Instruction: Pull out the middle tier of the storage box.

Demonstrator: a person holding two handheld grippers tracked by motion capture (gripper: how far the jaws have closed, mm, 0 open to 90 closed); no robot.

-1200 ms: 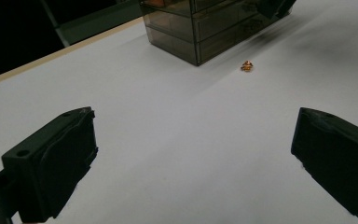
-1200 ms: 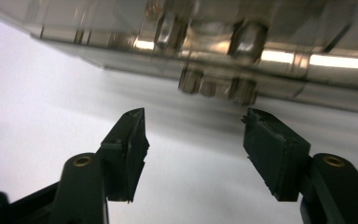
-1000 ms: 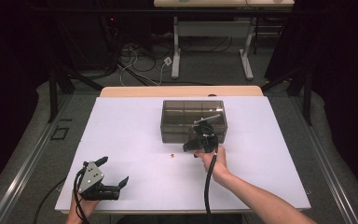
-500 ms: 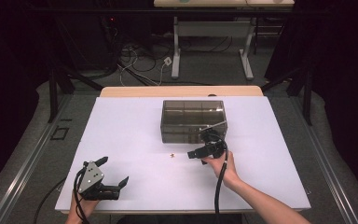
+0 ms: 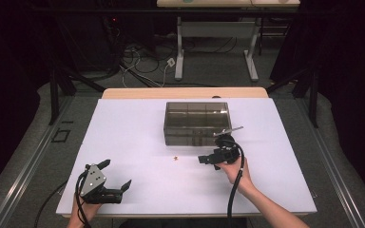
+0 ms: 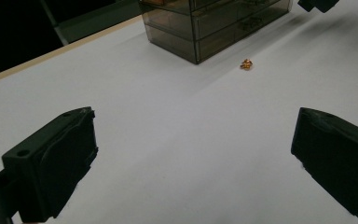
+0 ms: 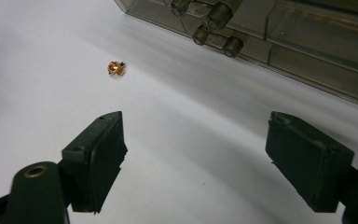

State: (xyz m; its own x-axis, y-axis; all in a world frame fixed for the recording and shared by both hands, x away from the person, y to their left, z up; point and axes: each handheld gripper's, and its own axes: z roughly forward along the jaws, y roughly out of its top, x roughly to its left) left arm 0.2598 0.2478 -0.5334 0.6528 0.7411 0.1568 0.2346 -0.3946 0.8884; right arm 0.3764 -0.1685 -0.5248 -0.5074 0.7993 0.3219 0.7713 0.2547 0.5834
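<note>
Brass piece (image 7: pixel 116 68) ahead-left of right claw (image 7: pixel 193 158), apart; jaws just opening.

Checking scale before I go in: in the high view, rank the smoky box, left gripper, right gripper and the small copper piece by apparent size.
1. Smoky box.
2. Left gripper and right gripper: too alike to rank.
3. Small copper piece.

- The high view looks forward and down from above the person's side, taking in the whole white counter (image 5: pixel 138 142), with the floor and desk legs beyond.
- The left claw (image 6: pixel 191 163) camera sits low over the counter, near the front left, facing across to the smoky box (image 6: pixel 214 23).
- The right claw (image 7: pixel 193 158) camera rides close to the surface, just by that box (image 7: pixel 298 37).
- All three views share the box (image 5: pixel 197 123) and the small copper bit (image 5: pixel 175 157) (image 6: pixel 246 64) (image 7: pixel 116 68) lying before it.
</note>
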